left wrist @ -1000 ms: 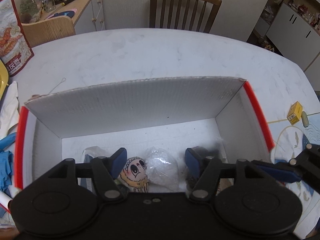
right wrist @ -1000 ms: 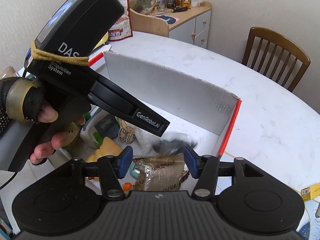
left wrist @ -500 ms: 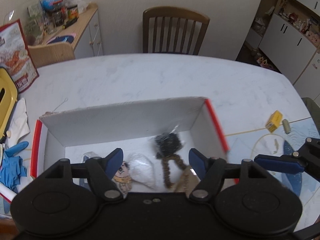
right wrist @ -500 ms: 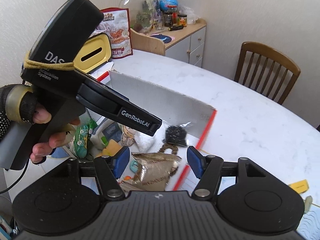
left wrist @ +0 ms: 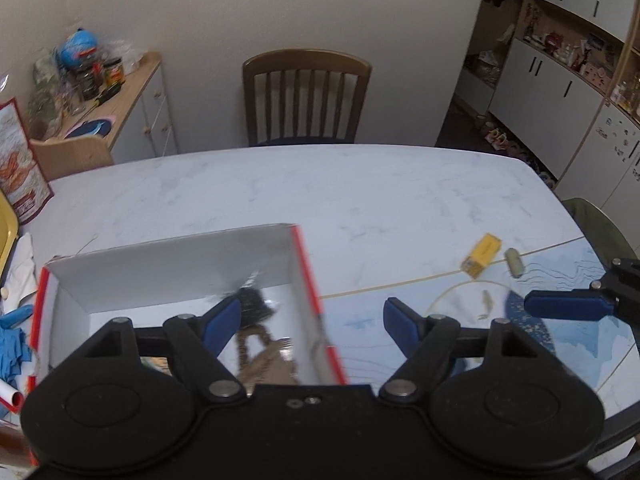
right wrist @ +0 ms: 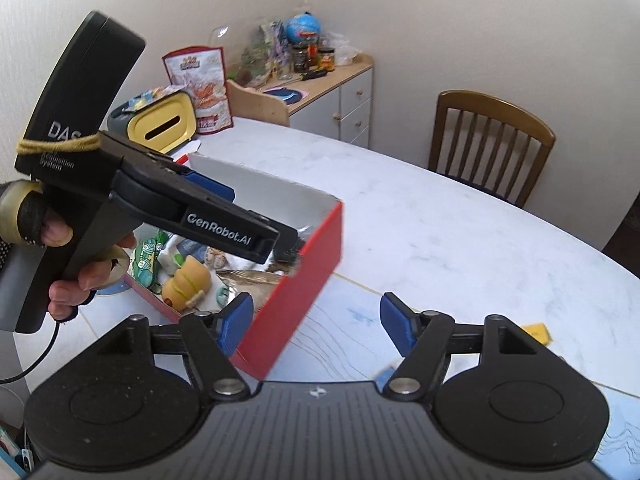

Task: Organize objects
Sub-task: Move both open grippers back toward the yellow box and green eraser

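The left gripper [right wrist: 224, 196] body reads "GenRobot.AI" and "DAS". Both grippers have jaws wide apart and hold nothing. The red box [right wrist: 296, 276], full of small things, stands on the desk [right wrist: 460, 232] below the right gripper [right wrist: 316, 322].

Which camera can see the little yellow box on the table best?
The left wrist camera. There the little yellow box lies whole on the white table, beside a small pale roll. The right wrist camera only catches a blurry yellow corner of it past the right claw.
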